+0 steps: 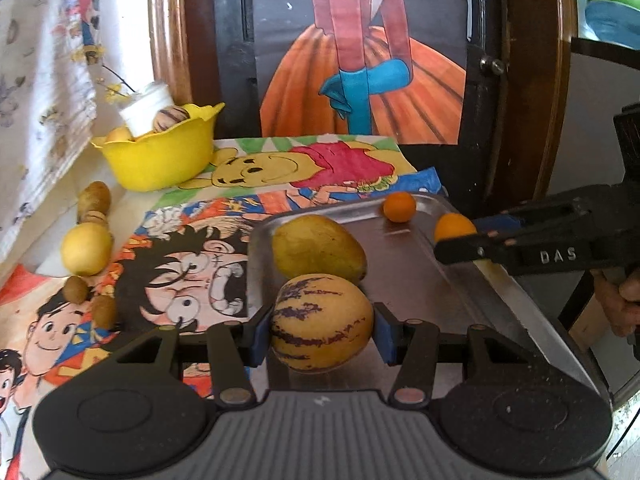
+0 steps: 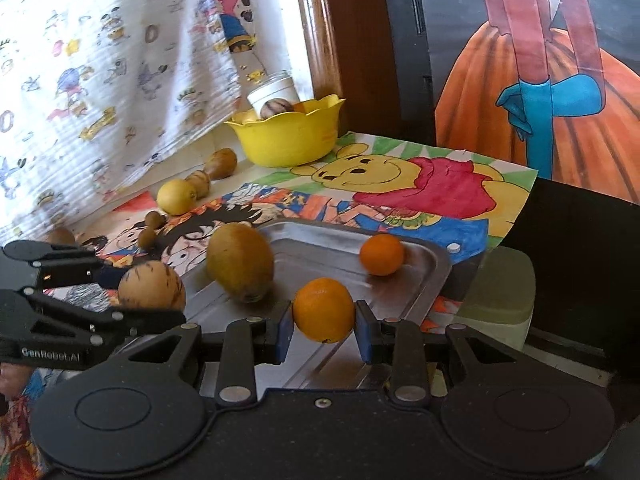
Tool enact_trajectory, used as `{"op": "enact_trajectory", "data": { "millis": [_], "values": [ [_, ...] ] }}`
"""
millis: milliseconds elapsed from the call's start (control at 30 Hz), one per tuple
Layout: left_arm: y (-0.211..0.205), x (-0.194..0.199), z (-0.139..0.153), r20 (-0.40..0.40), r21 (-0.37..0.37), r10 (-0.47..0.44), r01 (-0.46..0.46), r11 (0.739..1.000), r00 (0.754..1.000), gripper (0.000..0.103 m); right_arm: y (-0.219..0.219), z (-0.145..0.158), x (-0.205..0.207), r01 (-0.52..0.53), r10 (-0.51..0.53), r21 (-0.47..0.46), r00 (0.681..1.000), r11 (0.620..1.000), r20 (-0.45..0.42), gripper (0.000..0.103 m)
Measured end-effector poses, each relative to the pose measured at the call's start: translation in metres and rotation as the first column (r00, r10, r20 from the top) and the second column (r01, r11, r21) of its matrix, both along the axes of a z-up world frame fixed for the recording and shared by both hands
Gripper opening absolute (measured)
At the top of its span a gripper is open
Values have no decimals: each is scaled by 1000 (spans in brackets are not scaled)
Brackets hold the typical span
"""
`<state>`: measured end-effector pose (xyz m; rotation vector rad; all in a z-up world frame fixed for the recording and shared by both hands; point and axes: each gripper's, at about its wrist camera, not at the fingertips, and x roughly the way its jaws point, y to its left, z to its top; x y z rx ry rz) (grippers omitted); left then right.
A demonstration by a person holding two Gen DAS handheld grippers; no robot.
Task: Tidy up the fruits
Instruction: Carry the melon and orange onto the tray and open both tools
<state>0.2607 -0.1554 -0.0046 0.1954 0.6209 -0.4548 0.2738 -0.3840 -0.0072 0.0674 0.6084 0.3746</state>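
My left gripper [image 1: 322, 330] is shut on a yellow melon with purple stripes [image 1: 322, 322], held over the near left part of the metal tray [image 1: 412, 276]. It shows in the right wrist view too [image 2: 152, 286]. My right gripper [image 2: 323, 326] is shut on an orange [image 2: 324, 310] over the tray's [image 2: 320, 352] near edge; the left wrist view shows that orange [image 1: 454, 227] at the tray's right rim. A yellow-green mango [image 1: 318, 248] and a second orange [image 1: 399, 207] lie on the tray.
A yellow bowl [image 1: 160, 160] at the back left holds a white jar, a striped melon and a yellow fruit. A yellow round fruit [image 1: 86, 249], brown kiwis [image 1: 103, 310] and a brown fruit [image 1: 95, 200] lie on the cartoon-print cloth left of the tray. A curtain hangs at left.
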Motion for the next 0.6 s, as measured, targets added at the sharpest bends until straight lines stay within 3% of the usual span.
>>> {"op": "enact_trajectory", "data": {
  "millis": [600],
  "values": [
    [-5, 16, -12, -25, 2, -4, 4, 1000, 1000, 55, 6, -14, 18, 25, -25, -19, 999, 999, 23, 34]
  ]
}}
